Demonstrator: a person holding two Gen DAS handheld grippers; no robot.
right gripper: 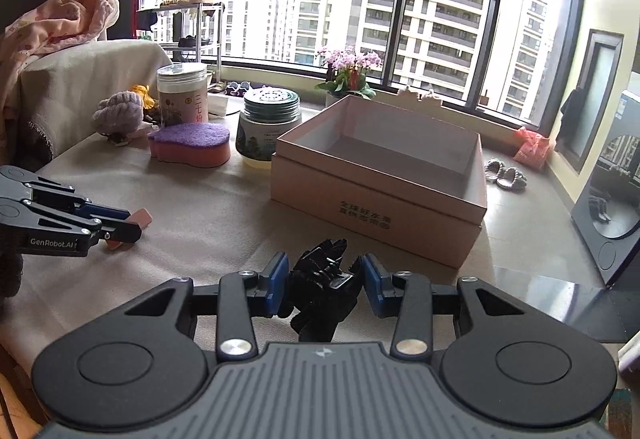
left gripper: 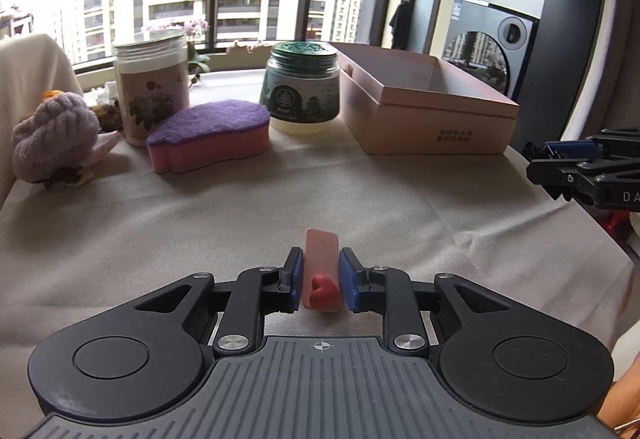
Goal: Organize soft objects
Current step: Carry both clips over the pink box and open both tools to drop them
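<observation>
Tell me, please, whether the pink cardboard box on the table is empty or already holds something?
Empty: the right wrist view looks into the pink box and shows only its bare floor and inner walls.

R tongs (right gripper: 325, 285) grip a black item (right gripper: 322, 289), maybe a hair clip, near the open pink box (right gripper: 380, 207).

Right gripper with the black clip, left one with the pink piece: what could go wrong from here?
1. The right gripper holds the black hair clip by its uneven teeth; it may twist or slip out.
2. The left gripper pinches the pink block narrowly; it could pivot.
3. Both may crowd each other at the pink box.
</observation>
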